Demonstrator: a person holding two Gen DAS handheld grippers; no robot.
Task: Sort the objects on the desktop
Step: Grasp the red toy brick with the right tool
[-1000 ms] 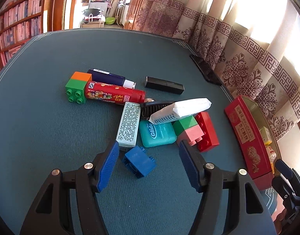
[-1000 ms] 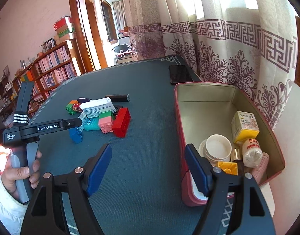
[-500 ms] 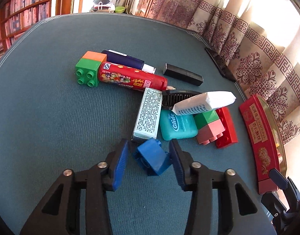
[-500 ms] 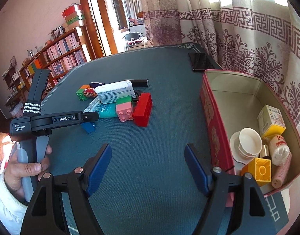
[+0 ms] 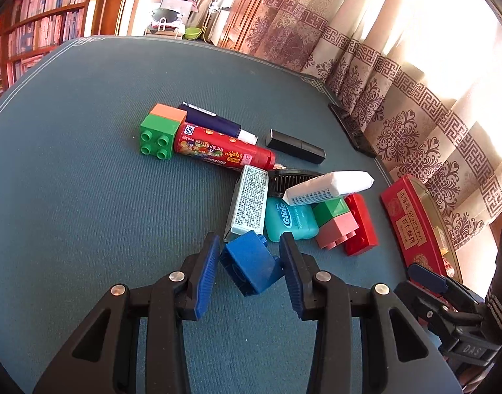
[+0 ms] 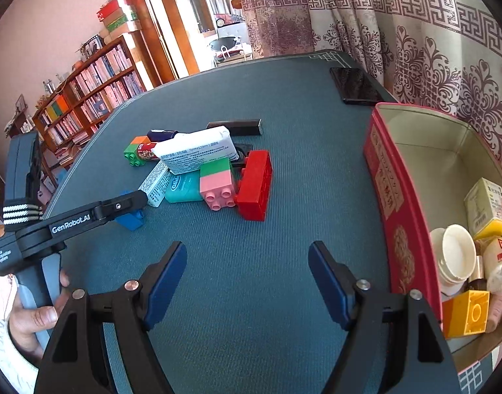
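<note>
My left gripper (image 5: pixel 249 256) is shut on a blue brick (image 5: pixel 251 267), tilted between the pads at the near edge of a pile on the blue-green table. The pile holds a teal floss box (image 5: pixel 290 218), a pale printed box (image 5: pixel 249 203), a white packet (image 5: pixel 328 187), a green-and-pink brick (image 5: pixel 336 221), a red brick (image 5: pixel 361 225), a red candy tube (image 5: pixel 223 152) and a green-and-orange brick (image 5: pixel 160 131). My right gripper (image 6: pixel 247 274) is open and empty over bare table, left of the red tin (image 6: pixel 392 197). The blue brick (image 6: pixel 131 218) also shows there.
The red tin holds a yellow brick (image 6: pixel 467 312), a white cup (image 6: pixel 454 256), a yellow-white box (image 6: pixel 487 208) and small bottles. A black phone (image 6: pixel 354 87) lies at the table's far edge by the curtain. A black bar (image 5: pixel 295 146) lies behind the pile.
My left gripper moved forward onto the blue brick and closed on it, tilting it. My right gripper swung left, away from the tin, and stayed open.
</note>
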